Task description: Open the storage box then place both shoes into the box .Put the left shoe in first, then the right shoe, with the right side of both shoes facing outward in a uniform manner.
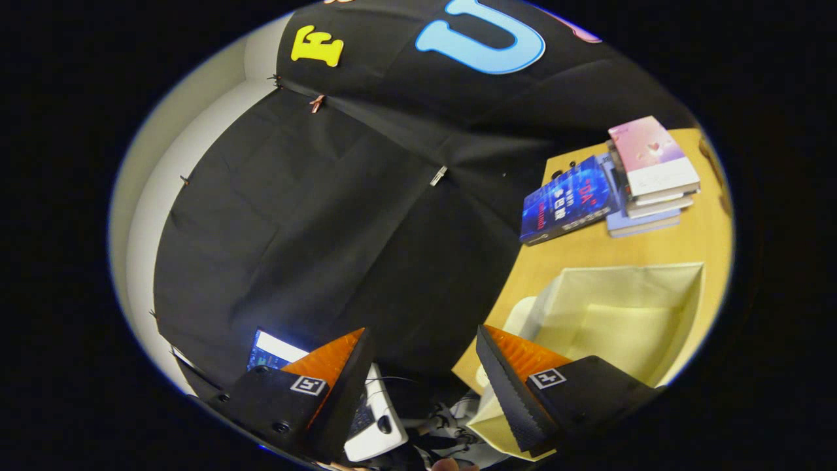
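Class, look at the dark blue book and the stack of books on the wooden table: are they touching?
Touching. In the gripper view the dark blue book leans with its upper edge against the stack of books; no gap shows. The gripper is open, holding nothing.

The gripper [418, 383] is tilted and spread wide, with a clear gap between its two fingers and nothing held between them. Each finger is black with an orange ribbed inner pad and a small square marker on its upper face. The left finger [327, 386] hangs off the counter's edge; the right finger [523, 386] reaches over the counter's near corner.
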`<action>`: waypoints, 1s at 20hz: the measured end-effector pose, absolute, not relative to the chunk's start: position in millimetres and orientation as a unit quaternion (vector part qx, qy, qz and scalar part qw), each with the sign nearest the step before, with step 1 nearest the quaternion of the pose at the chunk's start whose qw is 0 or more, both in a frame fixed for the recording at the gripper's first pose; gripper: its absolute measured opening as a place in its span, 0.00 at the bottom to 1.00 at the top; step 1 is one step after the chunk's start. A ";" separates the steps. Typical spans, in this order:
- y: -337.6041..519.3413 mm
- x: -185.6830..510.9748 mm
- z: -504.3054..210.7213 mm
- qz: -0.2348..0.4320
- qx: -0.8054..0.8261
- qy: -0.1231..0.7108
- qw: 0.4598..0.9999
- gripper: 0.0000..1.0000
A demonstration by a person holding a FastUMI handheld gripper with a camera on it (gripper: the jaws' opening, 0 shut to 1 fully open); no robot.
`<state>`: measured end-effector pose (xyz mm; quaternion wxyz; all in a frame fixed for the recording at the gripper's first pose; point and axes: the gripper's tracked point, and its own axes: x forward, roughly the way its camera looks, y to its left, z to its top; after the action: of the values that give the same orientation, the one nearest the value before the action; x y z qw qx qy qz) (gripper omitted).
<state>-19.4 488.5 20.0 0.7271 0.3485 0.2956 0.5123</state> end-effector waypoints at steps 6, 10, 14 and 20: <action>354.8 15.0 -36.1 0.393 0.292 0.300 0.819 0.96; 270.6 24.8 -94.8 0.305 0.265 0.329 0.854 0.96; 202.0 11.6 -164.3 0.225 0.235 0.406 0.854 0.96; 177.5 -18.5 -263.3 0.159 0.235 0.548 0.787 0.85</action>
<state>-18.5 177.5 -263.3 0.7870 0.2348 0.5479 0.1591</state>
